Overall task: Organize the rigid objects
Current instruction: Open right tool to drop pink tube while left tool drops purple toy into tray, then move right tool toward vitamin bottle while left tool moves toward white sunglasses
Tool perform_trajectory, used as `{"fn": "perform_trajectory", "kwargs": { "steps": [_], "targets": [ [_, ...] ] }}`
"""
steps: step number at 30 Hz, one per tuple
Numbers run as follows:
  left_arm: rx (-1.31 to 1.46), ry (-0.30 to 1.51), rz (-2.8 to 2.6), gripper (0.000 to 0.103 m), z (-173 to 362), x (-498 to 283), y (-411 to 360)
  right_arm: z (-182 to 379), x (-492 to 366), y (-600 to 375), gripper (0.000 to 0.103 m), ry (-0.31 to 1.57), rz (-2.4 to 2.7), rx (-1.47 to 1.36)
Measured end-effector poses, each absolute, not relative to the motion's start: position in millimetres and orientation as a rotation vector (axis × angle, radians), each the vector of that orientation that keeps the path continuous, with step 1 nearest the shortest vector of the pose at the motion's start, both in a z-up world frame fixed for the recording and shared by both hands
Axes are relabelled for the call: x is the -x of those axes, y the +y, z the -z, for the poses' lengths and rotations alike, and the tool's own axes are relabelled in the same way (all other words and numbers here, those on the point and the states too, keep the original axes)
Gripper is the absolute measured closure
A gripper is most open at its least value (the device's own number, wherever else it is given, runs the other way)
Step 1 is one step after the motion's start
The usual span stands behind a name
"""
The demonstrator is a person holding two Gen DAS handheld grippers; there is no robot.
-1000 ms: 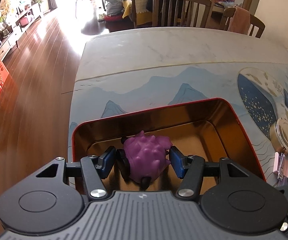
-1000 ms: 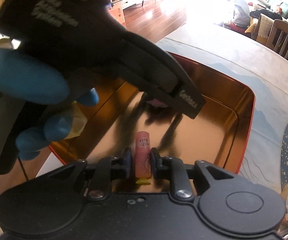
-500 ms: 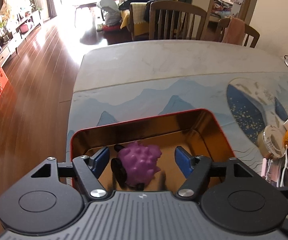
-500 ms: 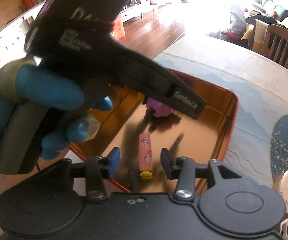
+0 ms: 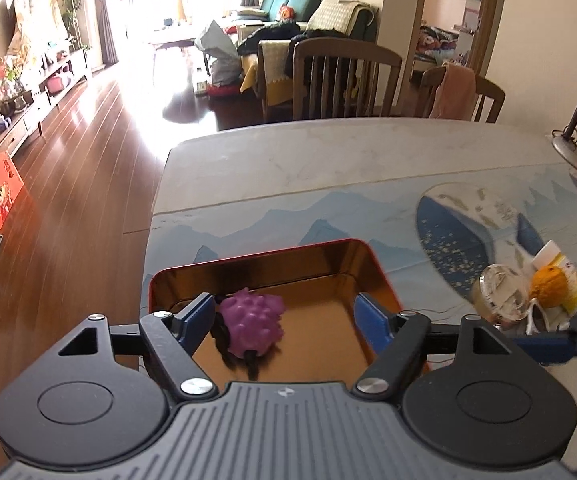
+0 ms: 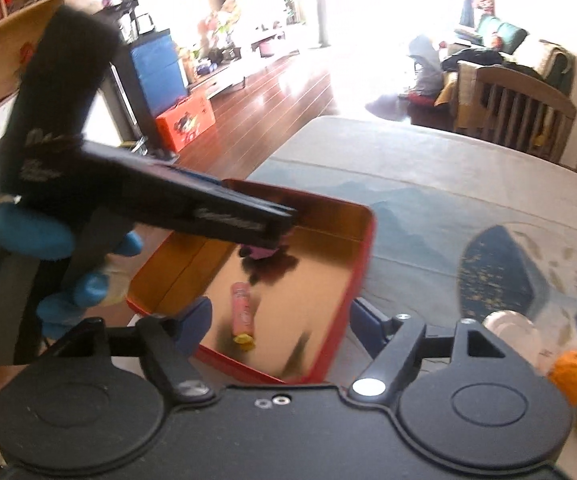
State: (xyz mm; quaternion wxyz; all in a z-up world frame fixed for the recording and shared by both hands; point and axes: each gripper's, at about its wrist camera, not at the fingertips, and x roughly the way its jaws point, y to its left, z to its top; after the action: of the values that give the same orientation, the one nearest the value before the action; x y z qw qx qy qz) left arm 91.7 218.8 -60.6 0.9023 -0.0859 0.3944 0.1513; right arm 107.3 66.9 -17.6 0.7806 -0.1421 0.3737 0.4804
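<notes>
Both grippers have let go and lifted, left gripper (image 5: 284, 320) and right gripper (image 6: 278, 322) opening wide and empty, leaving the purple spiky toy (image 5: 254, 326) and pink tube (image 6: 242, 312) stowed in the tin (image 5: 380, 276).

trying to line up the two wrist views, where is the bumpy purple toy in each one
Left wrist view: the bumpy purple rubber toy lies low and left of centre, on the tin's floor beside the left blue pad of the opening left claw, untouched.
Right wrist view: only a sliver of it shows at mid-frame, under the tip of the other claw.
Shared landmark: the red-rimmed gold metal tin.
</notes>
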Motion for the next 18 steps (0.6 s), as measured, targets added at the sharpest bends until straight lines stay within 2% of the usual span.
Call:
{"fn": "perform_trajectory", "kwargs": {
  "steps": [9,18],
  "targets": [
    [0.157,0.773,-0.307,0.023,40,-79,181,3,-126,1,0.017,0.73,-0.942,0.224],
    [0.161,0.733,-0.306,0.018,30,-73,136,-2,-163,-62,0.002,0.656,-0.868,0.169]
  ]
}}
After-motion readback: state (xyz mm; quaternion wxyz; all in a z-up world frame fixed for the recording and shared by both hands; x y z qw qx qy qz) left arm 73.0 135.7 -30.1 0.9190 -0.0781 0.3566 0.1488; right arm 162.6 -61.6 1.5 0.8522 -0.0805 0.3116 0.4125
